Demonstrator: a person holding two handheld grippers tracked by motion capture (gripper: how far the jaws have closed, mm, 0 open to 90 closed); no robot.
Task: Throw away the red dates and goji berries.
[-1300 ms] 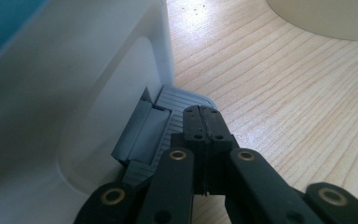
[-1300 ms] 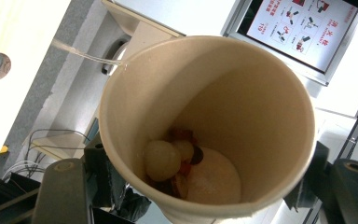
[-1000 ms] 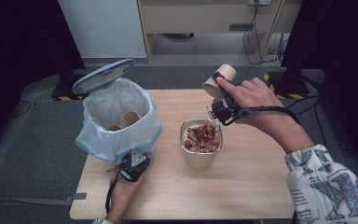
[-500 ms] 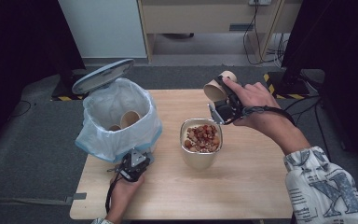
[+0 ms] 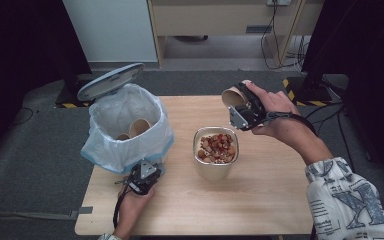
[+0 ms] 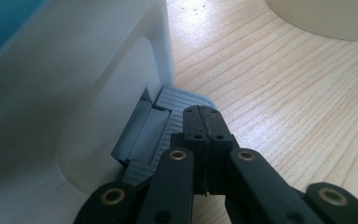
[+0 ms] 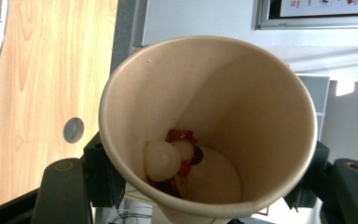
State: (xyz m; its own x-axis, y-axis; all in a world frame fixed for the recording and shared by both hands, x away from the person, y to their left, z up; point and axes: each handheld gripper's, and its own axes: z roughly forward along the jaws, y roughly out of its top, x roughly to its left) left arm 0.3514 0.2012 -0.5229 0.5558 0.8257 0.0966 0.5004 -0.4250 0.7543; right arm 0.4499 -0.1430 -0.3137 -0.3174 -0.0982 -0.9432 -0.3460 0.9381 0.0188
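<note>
A brown paper cup (image 5: 231, 96) is held tilted above the table's far side, mouth turned left, with my right gripper (image 5: 236, 104) shut on it. In the right gripper view the cup (image 7: 242, 93) sits between the jaws with a few bits of food (image 7: 168, 161) at its bottom. A cream bowl (image 5: 215, 169) of nuts and dried fruit (image 5: 217, 146) stands mid-table, just left of and nearer than the cup. My left gripper (image 5: 147, 169) is shut, its tips (image 6: 204, 112) resting on the grey ribbed pedal (image 6: 182, 100) of the white bin (image 5: 125, 135).
The bin's lid (image 5: 110, 80) stands raised, and two paper cups (image 5: 139, 127) lie inside its white bag. The wooden table (image 5: 260, 200) has bare room in front of and right of the bowl. Cables and dark stands are on the floor beyond the table.
My right hand has shifted the cup a little left and down toward the bowl. The left gripper stays on the pedal.
</note>
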